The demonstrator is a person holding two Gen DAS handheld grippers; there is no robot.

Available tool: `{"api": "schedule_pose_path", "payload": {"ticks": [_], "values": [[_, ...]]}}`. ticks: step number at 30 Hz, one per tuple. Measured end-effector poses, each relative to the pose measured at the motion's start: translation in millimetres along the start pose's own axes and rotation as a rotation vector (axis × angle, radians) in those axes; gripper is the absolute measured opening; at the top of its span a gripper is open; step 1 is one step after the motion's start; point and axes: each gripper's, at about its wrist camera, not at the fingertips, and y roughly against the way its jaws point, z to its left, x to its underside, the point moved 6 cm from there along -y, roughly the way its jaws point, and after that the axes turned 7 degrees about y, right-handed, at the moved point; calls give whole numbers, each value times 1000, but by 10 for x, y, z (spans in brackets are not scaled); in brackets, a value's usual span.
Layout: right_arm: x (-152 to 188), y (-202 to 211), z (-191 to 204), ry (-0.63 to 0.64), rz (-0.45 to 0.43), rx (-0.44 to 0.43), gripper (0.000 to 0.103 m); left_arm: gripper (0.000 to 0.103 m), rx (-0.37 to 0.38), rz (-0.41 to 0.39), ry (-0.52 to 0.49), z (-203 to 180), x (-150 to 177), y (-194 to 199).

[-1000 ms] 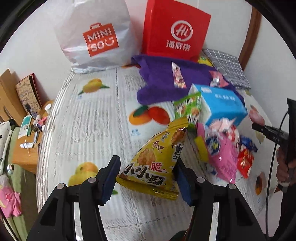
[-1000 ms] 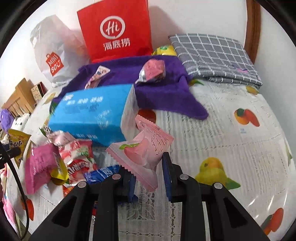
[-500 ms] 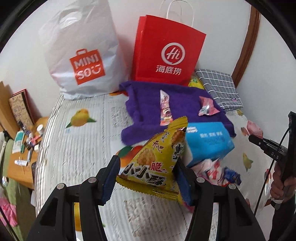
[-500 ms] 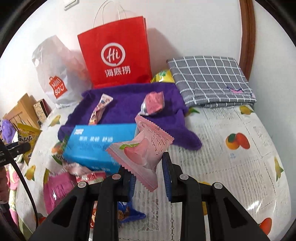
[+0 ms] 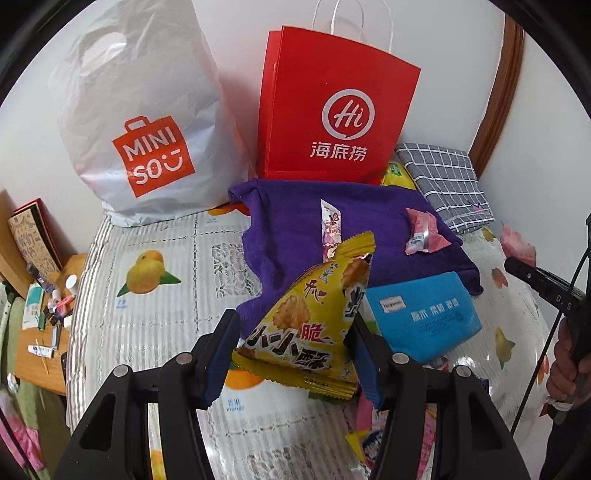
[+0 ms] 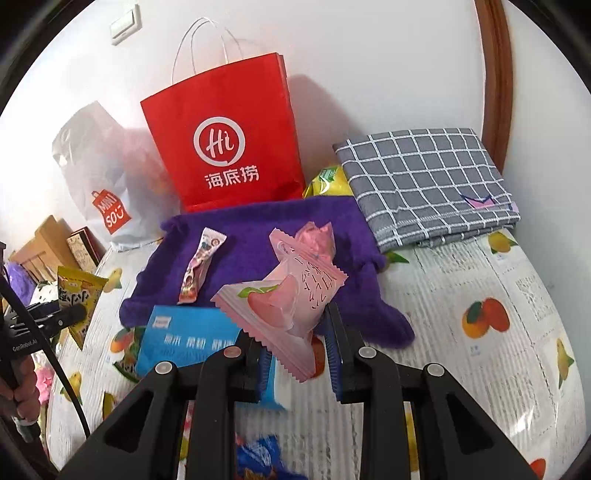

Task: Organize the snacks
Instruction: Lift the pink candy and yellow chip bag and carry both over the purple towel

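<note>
Left wrist view: the left gripper is pinching a yellow snack bag above the surface; the right gripper is pinching a pink packet. Two snacks are lying on the purple towel; several are waiting.

This looks like a room in a home. A table under a fruit-printed plastic cover stands against a plain white wall with a light switch and brown wooden trim. 2 shop carrier bags, a white one and a red paper one, lean there beside a folded checked cloth. A side surface holds what may be toiletries.
</note>
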Motion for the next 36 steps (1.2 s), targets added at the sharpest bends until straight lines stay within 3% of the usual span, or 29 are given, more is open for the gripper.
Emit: {"api": "schedule_pose_path", "payload": {"ticks": [8,16,25,36], "values": [[-163,-304,46,-5,-7,-10,26,56,-39,8,-66,-11,-272,-161],[-272,-581,53,-8,7,-9,26,56,-14,18,-56,-42,-453,-391],[-361,-820,0,-24,27,10,26,56,-18,54,-73,-30,-445,-663],[-346,-987,53,-27,54,13,26,56,-9,60,-62,32,-476,-730]]}}
